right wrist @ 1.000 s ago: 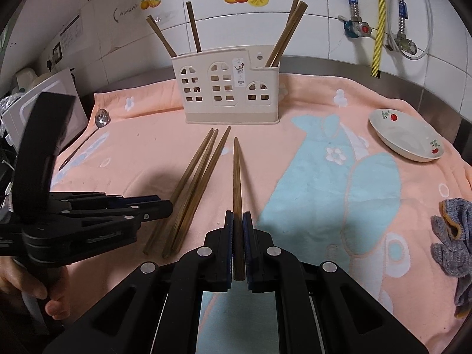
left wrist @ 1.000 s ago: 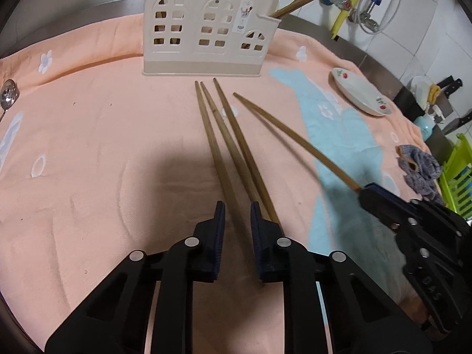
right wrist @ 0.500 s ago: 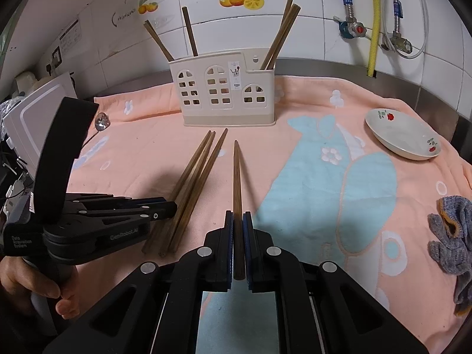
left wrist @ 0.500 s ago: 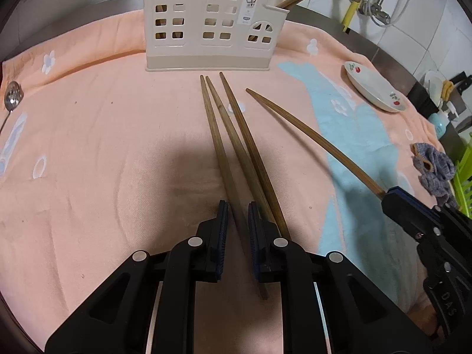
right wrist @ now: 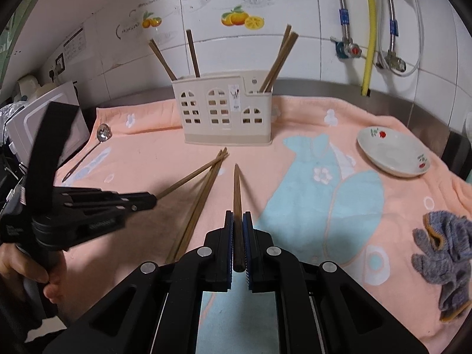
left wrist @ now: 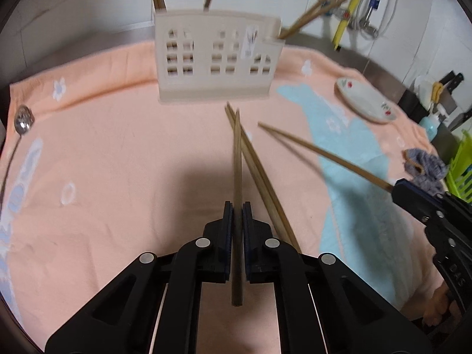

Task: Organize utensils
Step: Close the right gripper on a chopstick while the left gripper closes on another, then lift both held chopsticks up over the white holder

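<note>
My left gripper [left wrist: 237, 215] is shut on a wooden chopstick [left wrist: 237, 159] and holds it lifted, tip toward the cream utensil holder [left wrist: 215, 62]. It shows at the left of the right wrist view [right wrist: 147, 200]. Two more chopsticks [left wrist: 259, 171] lie on the peach towel just right of it. My right gripper [right wrist: 238, 224] is shut on another chopstick [right wrist: 237, 188], raised above the towel; it shows in the left wrist view [left wrist: 398, 187]. The holder [right wrist: 225, 112] has several chopsticks standing in it.
A white dish [right wrist: 392, 150] lies on the towel at right. A grey cloth [right wrist: 445, 250] lies near the right edge. A metal ladle [right wrist: 101, 135] lies at the left. A white appliance [right wrist: 41, 124] stands far left. Pipes and valves [right wrist: 368, 44] hang on the tiled wall.
My left gripper has shut on one of the three lying chopsticks and lifted it off the towel. My right gripper still holds its chopstick, raised slightly.
</note>
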Demonstrator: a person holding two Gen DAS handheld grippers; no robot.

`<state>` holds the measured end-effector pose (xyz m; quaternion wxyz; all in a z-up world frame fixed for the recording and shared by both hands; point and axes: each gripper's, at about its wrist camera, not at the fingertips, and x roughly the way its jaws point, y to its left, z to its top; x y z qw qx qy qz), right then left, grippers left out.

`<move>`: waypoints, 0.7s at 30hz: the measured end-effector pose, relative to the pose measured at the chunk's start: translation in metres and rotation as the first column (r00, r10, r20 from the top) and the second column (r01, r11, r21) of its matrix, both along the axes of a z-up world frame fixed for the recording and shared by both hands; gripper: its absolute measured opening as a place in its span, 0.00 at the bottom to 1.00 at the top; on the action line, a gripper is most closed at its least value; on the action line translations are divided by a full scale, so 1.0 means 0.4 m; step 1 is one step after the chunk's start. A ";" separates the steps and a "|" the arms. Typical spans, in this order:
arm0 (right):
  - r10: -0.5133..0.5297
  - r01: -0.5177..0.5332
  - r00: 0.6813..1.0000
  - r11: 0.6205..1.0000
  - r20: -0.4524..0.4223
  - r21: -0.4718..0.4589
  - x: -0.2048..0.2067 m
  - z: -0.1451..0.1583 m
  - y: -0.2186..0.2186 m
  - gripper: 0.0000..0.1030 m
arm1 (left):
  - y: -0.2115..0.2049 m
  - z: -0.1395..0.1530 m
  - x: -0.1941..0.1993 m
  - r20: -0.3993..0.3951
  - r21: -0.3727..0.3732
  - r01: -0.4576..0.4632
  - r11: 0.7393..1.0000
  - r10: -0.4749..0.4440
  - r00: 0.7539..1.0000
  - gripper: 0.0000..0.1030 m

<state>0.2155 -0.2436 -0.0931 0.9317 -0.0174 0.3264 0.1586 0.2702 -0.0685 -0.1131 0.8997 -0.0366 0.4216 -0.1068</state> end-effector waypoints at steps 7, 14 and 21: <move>0.007 -0.008 0.999 1.000 0.050 0.021 0.012 0.073 -0.005 0.06 | 0.035 0.109 -0.023 0.118 -0.036 0.018 0.999 -0.014 0.993 0.05; 0.045 -0.048 0.994 0.999 0.098 0.024 0.051 0.169 0.002 0.06 | 0.049 0.181 -0.008 0.183 -0.015 0.038 0.999 -0.034 0.982 0.05; 0.082 -0.084 0.991 0.996 0.107 0.016 0.129 0.266 0.002 0.06 | 0.062 0.253 0.023 0.228 0.006 0.058 0.998 -0.058 0.972 0.05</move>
